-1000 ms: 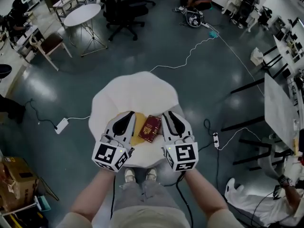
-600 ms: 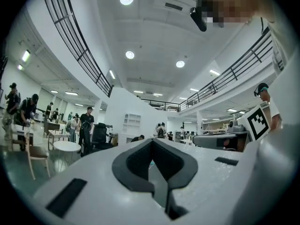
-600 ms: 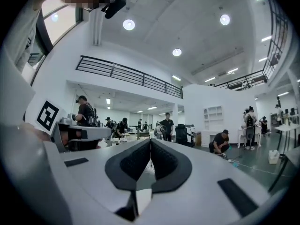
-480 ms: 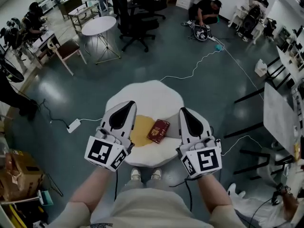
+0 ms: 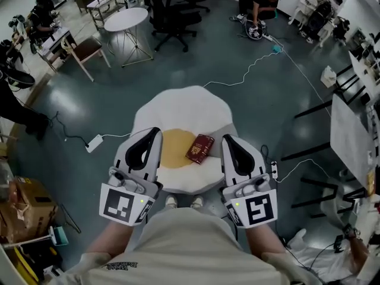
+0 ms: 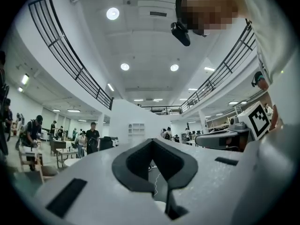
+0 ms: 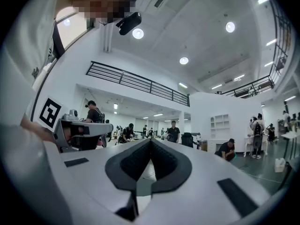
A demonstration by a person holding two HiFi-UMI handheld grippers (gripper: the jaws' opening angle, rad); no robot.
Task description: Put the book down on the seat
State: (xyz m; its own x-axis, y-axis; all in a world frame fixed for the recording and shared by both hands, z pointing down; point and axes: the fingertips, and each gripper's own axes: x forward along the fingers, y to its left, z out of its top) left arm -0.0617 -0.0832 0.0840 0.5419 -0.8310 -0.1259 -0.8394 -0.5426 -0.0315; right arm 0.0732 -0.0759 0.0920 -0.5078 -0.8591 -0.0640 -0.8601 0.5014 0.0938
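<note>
A dark red book (image 5: 200,148) lies flat on the white round seat (image 5: 178,108), at the right edge of its yellow patch (image 5: 171,147). Nothing holds the book. My left gripper (image 5: 151,133) hovers over the seat's near left part, shut and empty. Just right of the book, and nearer to me, my right gripper (image 5: 228,140) is also shut and empty. In the left gripper view the left gripper (image 6: 152,141) points out level across the room, its tips meeting. The right gripper view shows the right gripper (image 7: 151,140) the same way.
The seat stands on a dark grey floor. A white cable (image 5: 243,76) runs away behind it, with power strips at the left (image 5: 94,142) and right (image 5: 274,171). Farther off are a round white table (image 5: 124,18), an office chair (image 5: 172,22) and several people. A cardboard box (image 5: 24,209) sits at my left.
Both grippers have drawn back from the book toward me and risen. The book stays flat on the seat where it was.
</note>
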